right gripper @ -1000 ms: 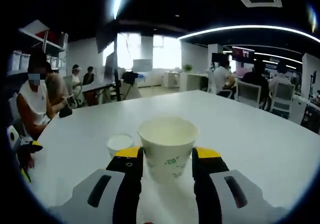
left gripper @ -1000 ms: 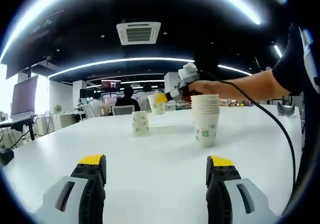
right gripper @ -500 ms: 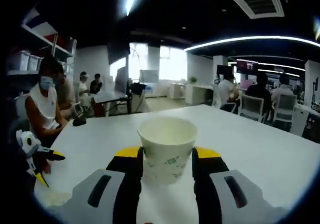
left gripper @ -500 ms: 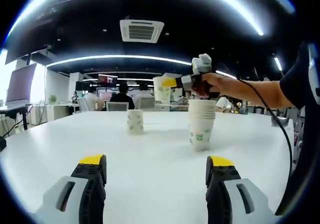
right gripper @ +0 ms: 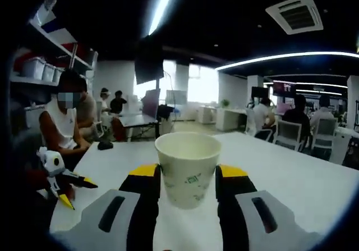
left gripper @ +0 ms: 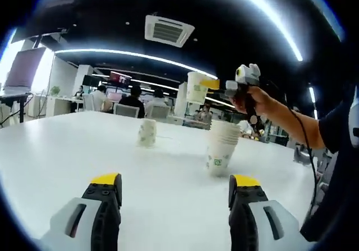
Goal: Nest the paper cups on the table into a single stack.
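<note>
**One cup in my right gripper, lifted above the stack**

The paper cup [right gripper: 187,168] I carry sits upright between the jaws of my right gripper [right gripper: 188,178], its rim open toward the ceiling and a small green print on its wall. Both yellow-tipped jaws press its sides, so that gripper is clamped on the cup. In the left gripper view the same cup [left gripper: 196,87] hangs in the air, above the stack of nested cups [left gripper: 220,147] and a little to its left, clear of the stack's top rim; my hand [left gripper: 252,98] wraps the right gripper [left gripper: 212,85] beside it, with a black cable trailing down from it.

The stack stands upright on the white table [left gripper: 67,150], with a green mark on the lowest cup. To the stack's left and farther off, one single paper cup [left gripper: 146,133] stands alone on the same table, well apart from the stack.

My left gripper [left gripper: 174,185] is low over the table, nearer to me than the stack, its two jaws spread wide with nothing between them. It also shows at the left edge of the right gripper view [right gripper: 70,188].

Beyond the table, past the stack, people sit at desks; in the right gripper view a seated person in a white sleeveless top [right gripper: 60,128] is off to the cup's left
</note>
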{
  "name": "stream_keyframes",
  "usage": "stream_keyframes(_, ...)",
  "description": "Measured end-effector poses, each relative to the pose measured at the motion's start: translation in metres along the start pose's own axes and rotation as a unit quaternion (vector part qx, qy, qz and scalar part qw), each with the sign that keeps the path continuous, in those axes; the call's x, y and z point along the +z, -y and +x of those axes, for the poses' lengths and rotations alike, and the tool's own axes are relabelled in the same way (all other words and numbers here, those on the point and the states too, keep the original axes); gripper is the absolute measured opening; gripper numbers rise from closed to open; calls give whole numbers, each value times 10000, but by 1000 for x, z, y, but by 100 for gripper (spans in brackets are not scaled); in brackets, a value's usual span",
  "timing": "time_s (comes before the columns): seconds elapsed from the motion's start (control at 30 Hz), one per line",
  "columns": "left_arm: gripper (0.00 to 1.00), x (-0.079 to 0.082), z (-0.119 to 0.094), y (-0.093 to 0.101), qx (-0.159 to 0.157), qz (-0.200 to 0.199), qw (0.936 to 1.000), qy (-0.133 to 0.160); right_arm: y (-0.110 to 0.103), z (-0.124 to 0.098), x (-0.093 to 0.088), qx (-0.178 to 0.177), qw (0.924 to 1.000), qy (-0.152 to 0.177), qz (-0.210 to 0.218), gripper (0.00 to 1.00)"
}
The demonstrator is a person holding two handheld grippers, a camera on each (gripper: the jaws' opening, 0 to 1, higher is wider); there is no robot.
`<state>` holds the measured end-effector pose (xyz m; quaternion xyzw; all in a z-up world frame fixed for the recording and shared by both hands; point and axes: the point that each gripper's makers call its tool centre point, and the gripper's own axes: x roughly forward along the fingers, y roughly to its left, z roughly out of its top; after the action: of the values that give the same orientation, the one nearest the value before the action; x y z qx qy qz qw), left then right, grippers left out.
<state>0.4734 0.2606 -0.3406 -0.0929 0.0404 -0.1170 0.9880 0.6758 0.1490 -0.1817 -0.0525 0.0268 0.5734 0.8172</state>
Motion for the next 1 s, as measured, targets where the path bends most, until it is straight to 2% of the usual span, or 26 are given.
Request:
stream_keyframes(0.1,76,25,5,7,-160,147,9995,209,-4,-6,1,33,10000,44,15,41)
stream_keyframes(0.3,76,78,29,26,-548,397,9964,514,-9,-19,4,112,9998,170,45,41)
stream_keyframes(0.37,76,80,30,28,-565,417,9962,520,-9,-20,4,117,9998,176,46,41)
stream_keyframes(0.43,76,95,40,40,-749,518,9941,595,-11,-27,6,167,9996,233,43,41)
stream_keyframes(0.5,76,100,45,46,-828,532,9931,630,-12,-30,8,185,9994,285,58,41)
stream_keyframes(0.67,76,108,58,58,-999,632,9912,597,-19,-37,12,288,9986,433,19,41)
stream_keyframes(0.8,76,115,62,61,-1025,676,9905,612,-23,-40,13,342,9982,483,-56,41)
stream_keyframes(0.87,75,130,67,64,-1086,705,9891,707,-33,-42,11,493,9975,478,-158,41)
stream_keyframes(1.0,74,147,74,70,-1187,706,9868,840,-46,-46,12,653,9959,553,-291,41)
